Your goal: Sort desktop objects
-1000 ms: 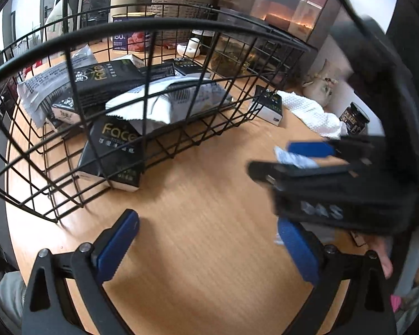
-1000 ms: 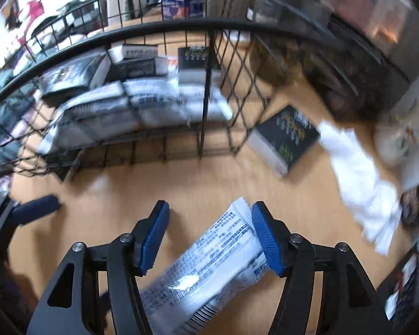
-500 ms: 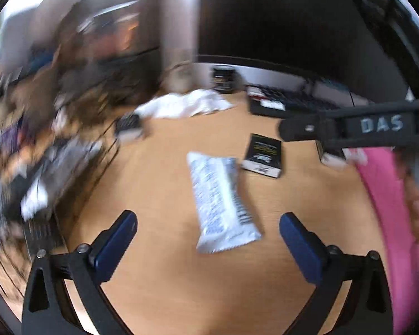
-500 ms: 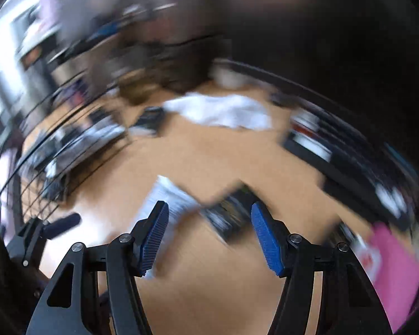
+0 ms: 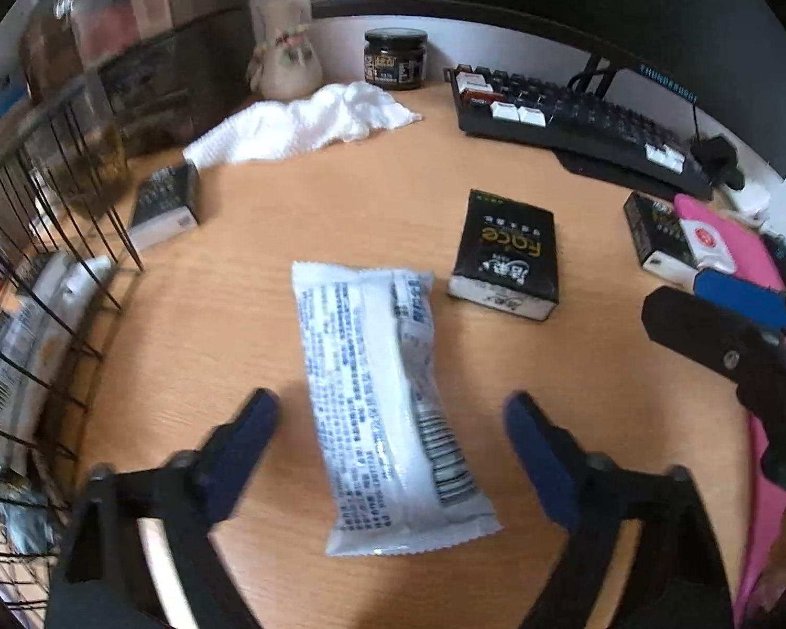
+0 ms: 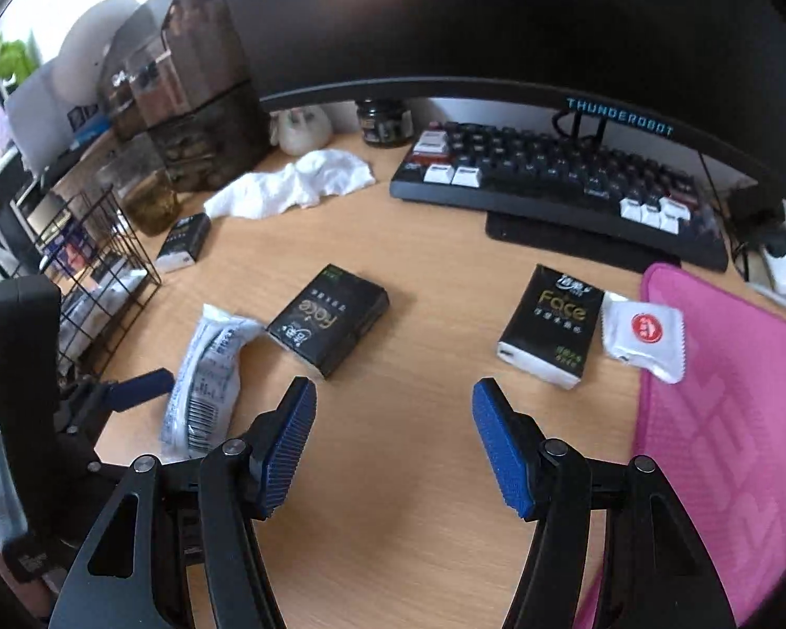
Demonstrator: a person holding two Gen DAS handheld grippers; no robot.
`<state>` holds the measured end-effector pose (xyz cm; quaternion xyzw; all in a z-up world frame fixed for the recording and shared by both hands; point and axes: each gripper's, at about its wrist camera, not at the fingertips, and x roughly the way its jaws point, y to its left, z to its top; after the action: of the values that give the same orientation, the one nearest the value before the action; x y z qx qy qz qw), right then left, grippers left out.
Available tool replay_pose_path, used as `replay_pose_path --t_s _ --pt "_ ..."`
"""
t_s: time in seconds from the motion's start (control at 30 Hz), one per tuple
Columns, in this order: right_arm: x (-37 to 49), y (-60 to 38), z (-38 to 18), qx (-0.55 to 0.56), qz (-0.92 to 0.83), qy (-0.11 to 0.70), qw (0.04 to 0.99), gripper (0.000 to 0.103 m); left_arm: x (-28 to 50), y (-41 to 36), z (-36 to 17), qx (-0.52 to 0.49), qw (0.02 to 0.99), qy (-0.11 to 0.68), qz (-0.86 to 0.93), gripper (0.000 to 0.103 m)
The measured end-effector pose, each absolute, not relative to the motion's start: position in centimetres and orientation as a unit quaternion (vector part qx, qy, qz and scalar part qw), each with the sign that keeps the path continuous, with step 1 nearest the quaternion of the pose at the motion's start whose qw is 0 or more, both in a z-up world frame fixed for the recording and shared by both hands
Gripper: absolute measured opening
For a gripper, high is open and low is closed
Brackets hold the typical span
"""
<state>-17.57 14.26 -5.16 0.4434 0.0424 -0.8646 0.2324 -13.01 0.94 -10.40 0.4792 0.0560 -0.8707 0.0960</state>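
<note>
At the worktop's left edge stands the wire basket, packets inside. Next, the left gripper, jaws just narrowing yet clear of the white wipes packet lying flat between them. Beyond it the black Face tissue box, mid-worktop. Then the right gripper, jaws apart over bare wood, nothing gripped. A second Face box lies near the pink mat at the right edge.
</note>
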Motion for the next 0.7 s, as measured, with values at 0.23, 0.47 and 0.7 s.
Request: replay_pose_path --t_s 0.23,0.47,0.7 --pt "-18.0 13.7 -5.7 0.448 -0.865 0.036 0.224 0.062 -13.3 0.5 -9.8 0.481 0.082 0.059 -0.871 0.042" --pt "-19.7 11.3 -6.8 0.461 -0.861 0.025 0.212 0.062 -12.9 -0.9 -9.7 0.479 0.083 0.058 -0.872 0.04" --pt "-21.5 8.0 -7.6 0.456 -0.867 0.034 0.196 0.062 -12.3 -3.0 -9.8 0.477 0.096 0.059 -0.872 0.04"
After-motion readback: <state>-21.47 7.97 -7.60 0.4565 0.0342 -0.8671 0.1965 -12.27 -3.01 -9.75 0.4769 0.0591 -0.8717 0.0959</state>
